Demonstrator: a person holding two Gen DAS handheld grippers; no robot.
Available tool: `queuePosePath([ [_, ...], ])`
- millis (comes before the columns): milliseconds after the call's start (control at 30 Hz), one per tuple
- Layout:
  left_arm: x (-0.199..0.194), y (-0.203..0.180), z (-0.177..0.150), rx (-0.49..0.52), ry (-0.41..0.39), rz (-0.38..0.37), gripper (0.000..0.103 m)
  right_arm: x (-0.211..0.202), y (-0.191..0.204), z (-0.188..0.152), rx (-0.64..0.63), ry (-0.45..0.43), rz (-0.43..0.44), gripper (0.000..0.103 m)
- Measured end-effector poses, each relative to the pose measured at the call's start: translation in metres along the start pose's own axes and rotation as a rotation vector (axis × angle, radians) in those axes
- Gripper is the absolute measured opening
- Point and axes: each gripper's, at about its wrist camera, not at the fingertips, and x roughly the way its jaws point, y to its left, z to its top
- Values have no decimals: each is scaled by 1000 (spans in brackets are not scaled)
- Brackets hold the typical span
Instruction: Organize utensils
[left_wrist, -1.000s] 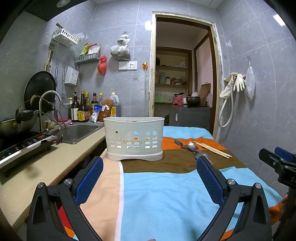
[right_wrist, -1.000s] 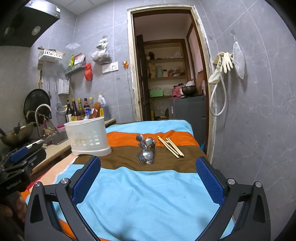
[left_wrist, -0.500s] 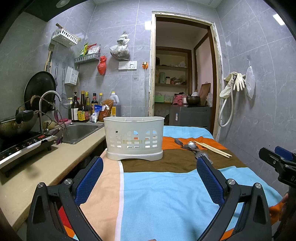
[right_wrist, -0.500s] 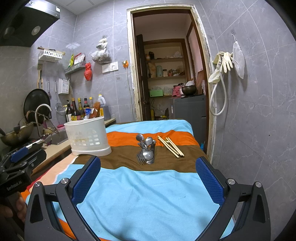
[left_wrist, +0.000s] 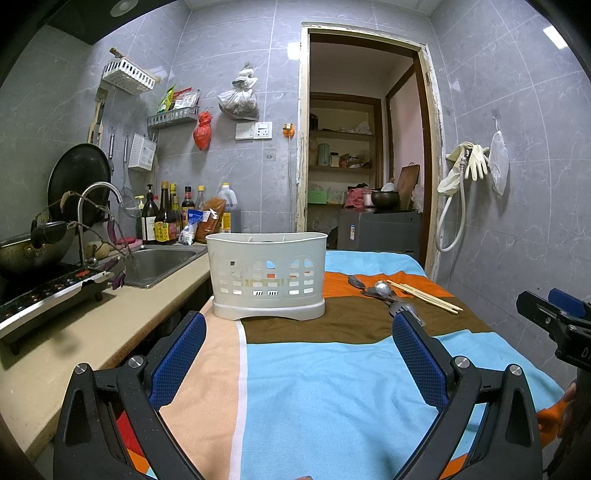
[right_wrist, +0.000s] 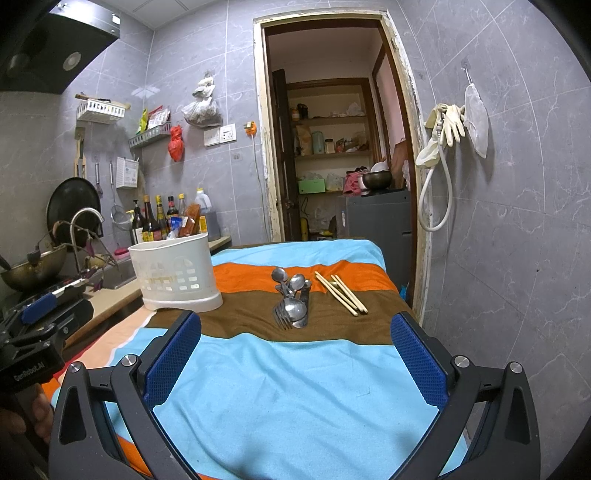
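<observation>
A white perforated utensil holder (left_wrist: 267, 275) (right_wrist: 177, 273) stands on the brown stripe of a striped cloth (left_wrist: 325, 373) (right_wrist: 280, 391). To its right lies a pile of metal spoons and forks (right_wrist: 291, 299) (left_wrist: 384, 293), and beside that several wooden chopsticks (right_wrist: 341, 293) (left_wrist: 424, 295). My left gripper (left_wrist: 297, 345) hangs open over the blue stripe, well short of the holder. My right gripper (right_wrist: 295, 349) is open too, short of the cutlery pile, with nothing between its fingers.
A beige counter (left_wrist: 74, 339) runs along the left with a stove (left_wrist: 44, 291), a wok (left_wrist: 33, 247), a sink (left_wrist: 159, 260) and bottles (left_wrist: 166, 218). A tiled wall (right_wrist: 517, 221) is close on the right; an open doorway (right_wrist: 332, 147) is behind.
</observation>
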Motion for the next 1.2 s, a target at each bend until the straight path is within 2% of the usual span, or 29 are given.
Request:
queuePosePath([
  [1200, 1, -6, 1, 6, 6, -2, 99, 1, 1, 0, -1, -1, 1, 103],
])
